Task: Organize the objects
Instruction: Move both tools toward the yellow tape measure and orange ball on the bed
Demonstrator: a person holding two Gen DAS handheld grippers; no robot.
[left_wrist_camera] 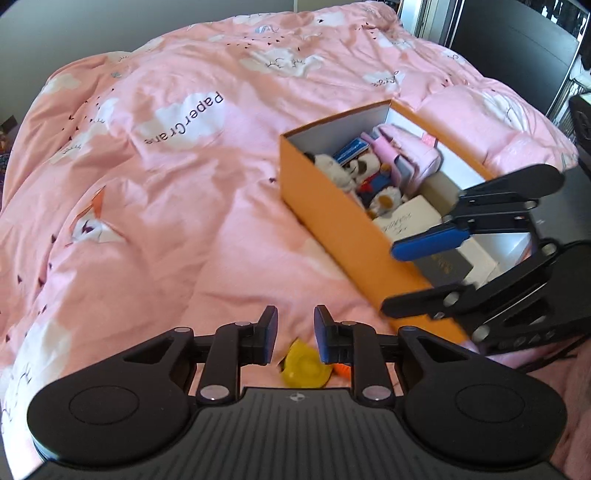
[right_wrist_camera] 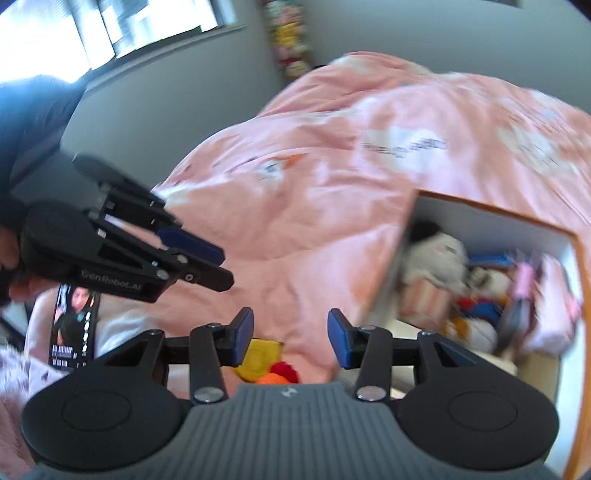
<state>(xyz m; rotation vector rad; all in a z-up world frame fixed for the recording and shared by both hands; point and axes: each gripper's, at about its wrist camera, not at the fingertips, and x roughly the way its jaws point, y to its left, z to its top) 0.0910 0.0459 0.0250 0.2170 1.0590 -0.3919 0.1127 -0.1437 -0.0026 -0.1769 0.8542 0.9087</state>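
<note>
An orange box (left_wrist_camera: 332,218) with white inside walls sits on the pink duvet and holds plush toys (left_wrist_camera: 364,173), a pink pouch (left_wrist_camera: 410,151) and small white boxes. A yellow and orange toy (left_wrist_camera: 304,367) lies on the duvet just below my left gripper (left_wrist_camera: 295,334), which is open and empty. My right gripper (right_wrist_camera: 291,338) is open and empty, near the box's left wall (right_wrist_camera: 388,266); the same toy (right_wrist_camera: 264,360) lies below it. The right gripper shows in the left wrist view (left_wrist_camera: 424,273) over the box's near end. The left gripper shows in the right wrist view (right_wrist_camera: 218,264).
The pink duvet (left_wrist_camera: 166,192) with cloud prints covers the bed. A phone with a lit screen (right_wrist_camera: 74,325) lies at the lower left beside a fuzzy pink cloth (right_wrist_camera: 14,384). Grey walls, a window (right_wrist_camera: 147,22) and dark furniture (left_wrist_camera: 517,55) surround the bed.
</note>
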